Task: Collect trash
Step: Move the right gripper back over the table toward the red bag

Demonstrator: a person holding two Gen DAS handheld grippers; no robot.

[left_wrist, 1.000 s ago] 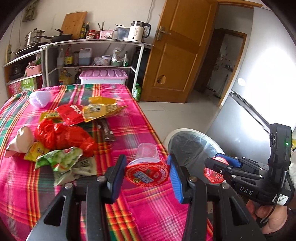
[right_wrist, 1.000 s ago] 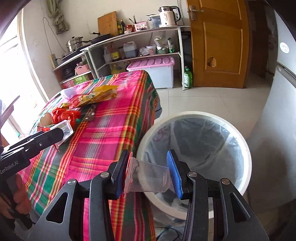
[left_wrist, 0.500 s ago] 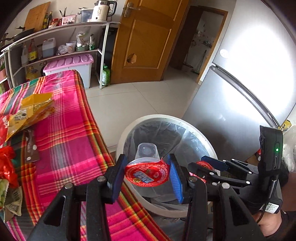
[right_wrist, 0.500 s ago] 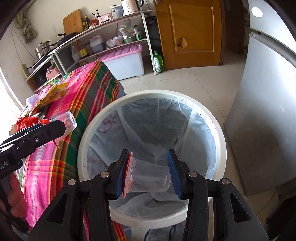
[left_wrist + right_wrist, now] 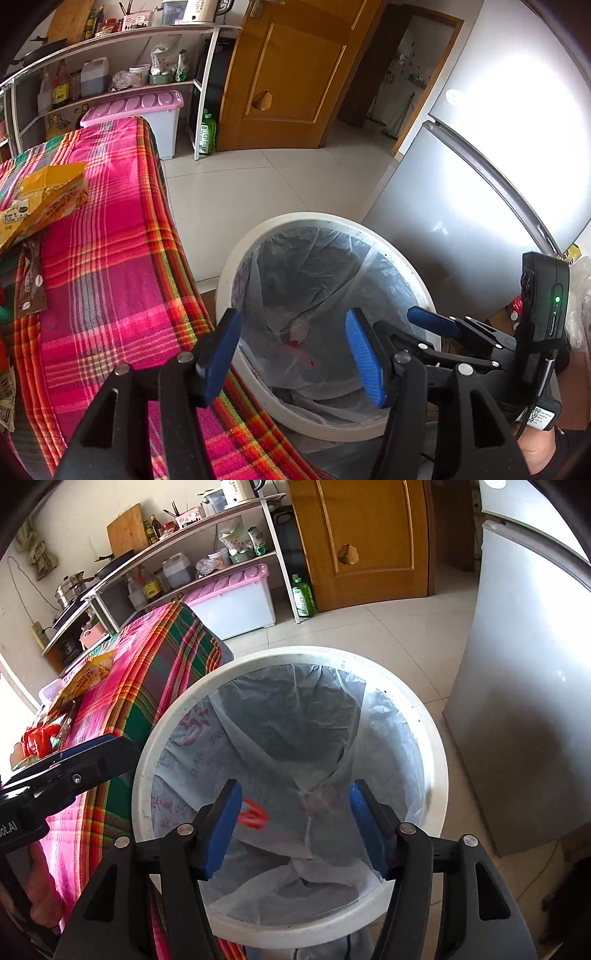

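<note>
Hovering over the lined white bin beside the plaid table, both tools have just opened, empty.

Bin: white, round, upright on the tiled floor, right beside the table's edge.
Liner: thin translucent bag, crumpled, draped inside the bin.
Jelly cups: two clear ones down in the liner, blurred; red-lidded one on the left, the other just right.
Wrappers: yellow packets lying flat on the plaid tablecloth.
</note>
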